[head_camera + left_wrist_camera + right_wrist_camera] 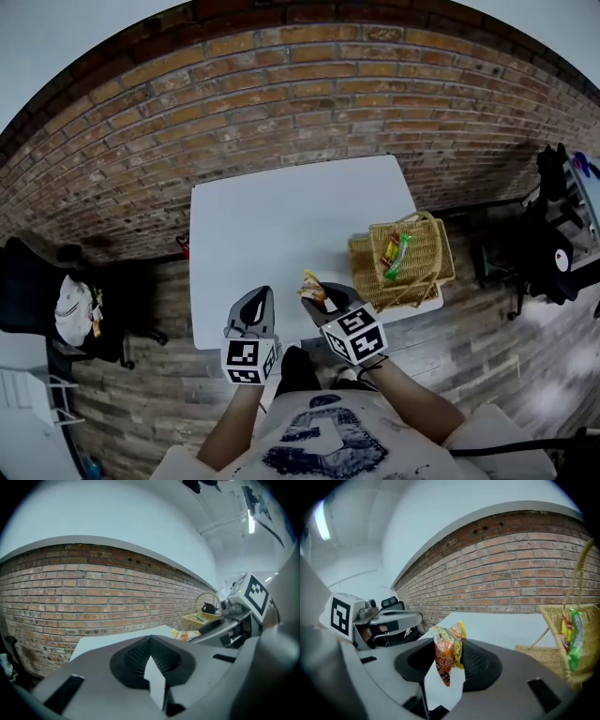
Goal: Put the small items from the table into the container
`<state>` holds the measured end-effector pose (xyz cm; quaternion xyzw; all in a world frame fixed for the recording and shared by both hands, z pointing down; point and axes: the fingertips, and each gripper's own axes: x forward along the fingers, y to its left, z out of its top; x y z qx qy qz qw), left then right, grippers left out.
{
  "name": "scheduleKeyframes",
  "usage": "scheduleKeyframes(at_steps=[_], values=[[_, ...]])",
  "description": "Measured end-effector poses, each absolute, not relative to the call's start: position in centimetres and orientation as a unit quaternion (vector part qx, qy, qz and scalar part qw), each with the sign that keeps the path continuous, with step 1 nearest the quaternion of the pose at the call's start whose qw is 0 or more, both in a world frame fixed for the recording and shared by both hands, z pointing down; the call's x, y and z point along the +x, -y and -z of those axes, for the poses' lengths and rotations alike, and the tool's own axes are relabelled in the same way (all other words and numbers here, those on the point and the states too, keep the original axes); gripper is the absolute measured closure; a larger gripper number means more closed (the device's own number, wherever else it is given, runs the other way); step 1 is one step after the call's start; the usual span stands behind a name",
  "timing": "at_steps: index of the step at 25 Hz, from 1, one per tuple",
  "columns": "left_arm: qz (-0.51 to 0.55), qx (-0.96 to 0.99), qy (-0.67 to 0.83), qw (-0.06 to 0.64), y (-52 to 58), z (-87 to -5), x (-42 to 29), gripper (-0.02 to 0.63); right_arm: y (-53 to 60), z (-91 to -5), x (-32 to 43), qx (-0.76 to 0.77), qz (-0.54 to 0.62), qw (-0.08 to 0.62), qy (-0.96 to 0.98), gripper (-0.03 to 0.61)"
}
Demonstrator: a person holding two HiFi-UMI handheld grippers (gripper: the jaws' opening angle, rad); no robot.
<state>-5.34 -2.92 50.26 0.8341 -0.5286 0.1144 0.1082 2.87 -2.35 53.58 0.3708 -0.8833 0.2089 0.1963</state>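
**Left tool empty, right tool pinching a snack packet**

Your left tool (pixel 262 294) is over the near edge of the white counter (pixel 281 225). Its jaws are pressed together at the tips and nothing is between them.

Just to the right of it, your right tool (pixel 320 298) pinches an orange and yellow snack packet (pixel 312 288). In the right gripper view the packet (pixel 446 656) stands upright between the two dark pads, with its top above them and its lower end hanging under them. It is lifted off the counter, near the front edge.

Further right, the wicker basket (pixel 427 246) stands at the right edge of the counter, well apart from the held packet. Its handle is upright. Inside it lie other packets (pixel 395 255), one green, one red and yellow.
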Motion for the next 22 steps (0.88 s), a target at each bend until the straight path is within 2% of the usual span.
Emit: scheduleKeyframes(at_steps=[7,22], values=[[-0.113,0.845,0.515,0.094,-1.4,-49.7,0.6,0.568,-2.0,-50.9,9.0,0.391,-0.198,0.152,0.886,0.405],[-0.104,0.882,0.455,0.058,-4.2,-47.2,13.4,0.568,-6.2,-48.4,23.0,0.472,-0.189,0.104,0.855,0.405]])
